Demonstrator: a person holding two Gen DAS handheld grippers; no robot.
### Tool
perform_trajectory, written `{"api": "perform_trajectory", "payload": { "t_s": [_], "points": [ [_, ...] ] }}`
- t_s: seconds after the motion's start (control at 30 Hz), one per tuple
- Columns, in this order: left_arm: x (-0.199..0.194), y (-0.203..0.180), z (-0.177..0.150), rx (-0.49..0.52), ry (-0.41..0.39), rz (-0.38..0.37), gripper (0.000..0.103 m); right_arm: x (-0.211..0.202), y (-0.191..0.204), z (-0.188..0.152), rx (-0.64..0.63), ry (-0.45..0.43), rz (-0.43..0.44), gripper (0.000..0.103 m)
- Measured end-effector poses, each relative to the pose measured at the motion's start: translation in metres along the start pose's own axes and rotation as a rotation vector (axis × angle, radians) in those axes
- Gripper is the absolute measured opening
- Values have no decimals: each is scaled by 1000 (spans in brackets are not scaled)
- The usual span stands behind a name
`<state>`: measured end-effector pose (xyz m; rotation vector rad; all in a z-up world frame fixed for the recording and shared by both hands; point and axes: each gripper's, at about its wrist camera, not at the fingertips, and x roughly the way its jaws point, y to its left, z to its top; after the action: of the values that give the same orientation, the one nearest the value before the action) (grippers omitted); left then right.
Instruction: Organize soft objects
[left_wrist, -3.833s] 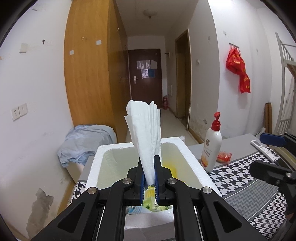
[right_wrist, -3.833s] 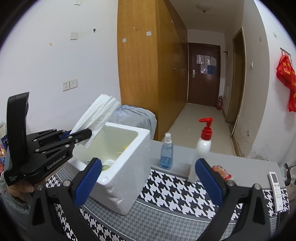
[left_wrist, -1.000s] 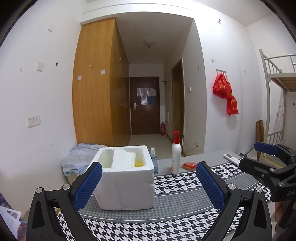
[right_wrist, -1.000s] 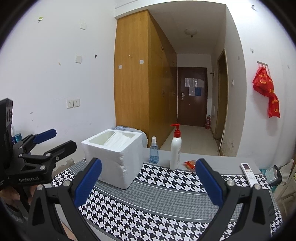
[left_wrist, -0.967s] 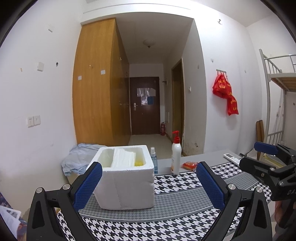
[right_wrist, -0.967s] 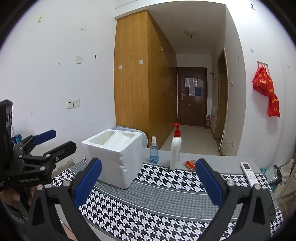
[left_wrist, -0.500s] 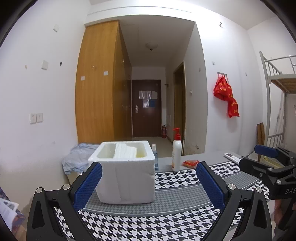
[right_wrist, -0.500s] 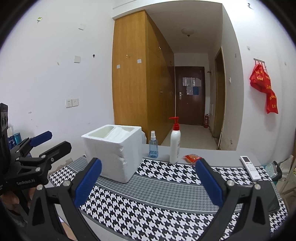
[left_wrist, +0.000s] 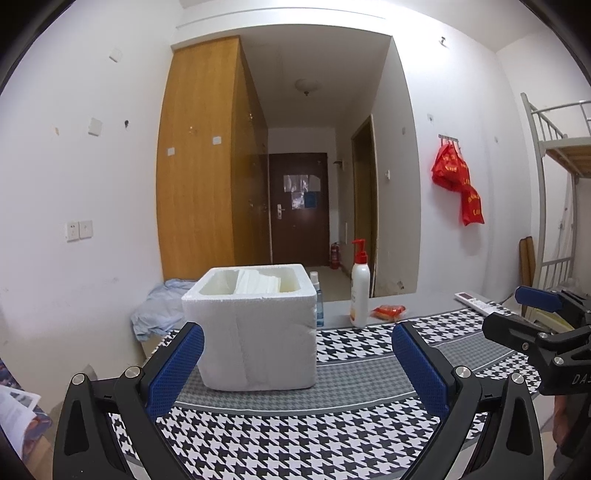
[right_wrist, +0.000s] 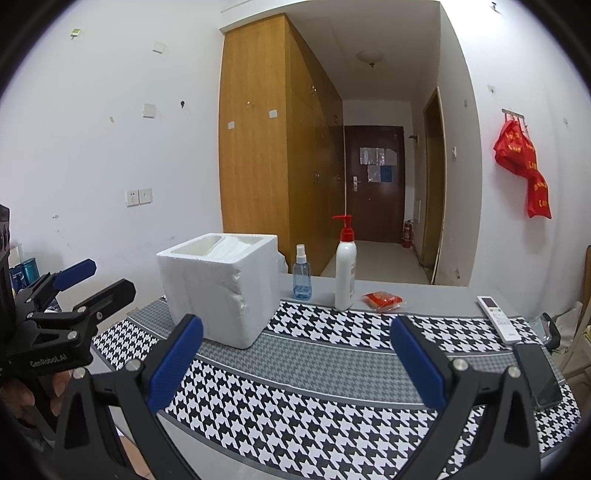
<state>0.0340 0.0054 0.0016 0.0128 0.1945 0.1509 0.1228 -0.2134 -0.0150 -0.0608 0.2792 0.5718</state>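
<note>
both tongs, left (left_wrist: 297, 363) and right (right_wrist: 295, 356), wide open and empty over the counter (right_wrist: 332, 365); tissues (left_wrist: 258, 282) sitting inside the foam box (left_wrist: 255, 339)

Left tool (left_wrist: 297, 365) spread wide, empty; foam box (left_wrist: 255, 332) ahead holds white tissues (left_wrist: 258, 282).

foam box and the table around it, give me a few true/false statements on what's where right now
1. White tissues lie inside the foam box. True.
2. The left gripper is shut on the tissues. False: it is open and holds nothing.
3. The pump bottle has a red top. True.
4. The blue spray bottle lies on its side. False: it stands upright between the box and the pump bottle.
5. The right gripper is open. True.
6. The remote sits inside the box. False: it lies on the table, far to the right.
</note>
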Motion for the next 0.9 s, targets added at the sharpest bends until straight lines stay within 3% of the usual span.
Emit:
{"api": "perform_trajectory", "payload": {
  "t_s": [0.9],
  "points": [
    [-23,-2,-19,-26,24,-24,102,-19,8,-23,20,0,-17,102]
  ]
}}
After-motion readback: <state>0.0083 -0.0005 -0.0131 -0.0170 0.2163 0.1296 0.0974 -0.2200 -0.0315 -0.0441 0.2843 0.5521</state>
